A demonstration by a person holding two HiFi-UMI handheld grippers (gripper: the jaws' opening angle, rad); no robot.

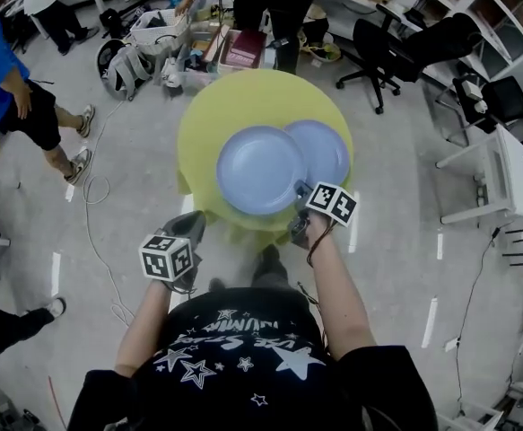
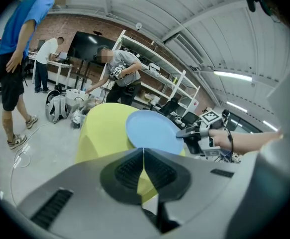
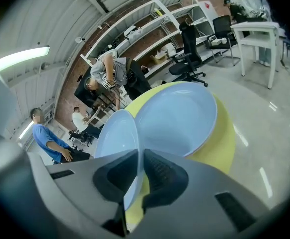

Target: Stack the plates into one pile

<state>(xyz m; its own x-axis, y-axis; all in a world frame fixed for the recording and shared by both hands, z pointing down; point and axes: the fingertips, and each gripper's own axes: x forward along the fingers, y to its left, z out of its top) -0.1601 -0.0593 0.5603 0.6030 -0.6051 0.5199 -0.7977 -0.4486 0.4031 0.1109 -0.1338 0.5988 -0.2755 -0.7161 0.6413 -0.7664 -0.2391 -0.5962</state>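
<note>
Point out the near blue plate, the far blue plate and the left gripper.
near blue plate point(image 1: 259, 169): head view, middle of its well.
far blue plate point(image 1: 326, 151): head view, the uncovered part of its well.
left gripper point(image 2: 144, 152): left gripper view, the seam where its shut jaw tips meet.

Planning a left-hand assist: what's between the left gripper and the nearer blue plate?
Only bare yellow table; the head view shows it between the left gripper and the nearer plate.

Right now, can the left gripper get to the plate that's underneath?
Probably not easily. The top plate, pinched at its rim by the right gripper, covers the lower plate's near side, between it and the shut left gripper.
</note>
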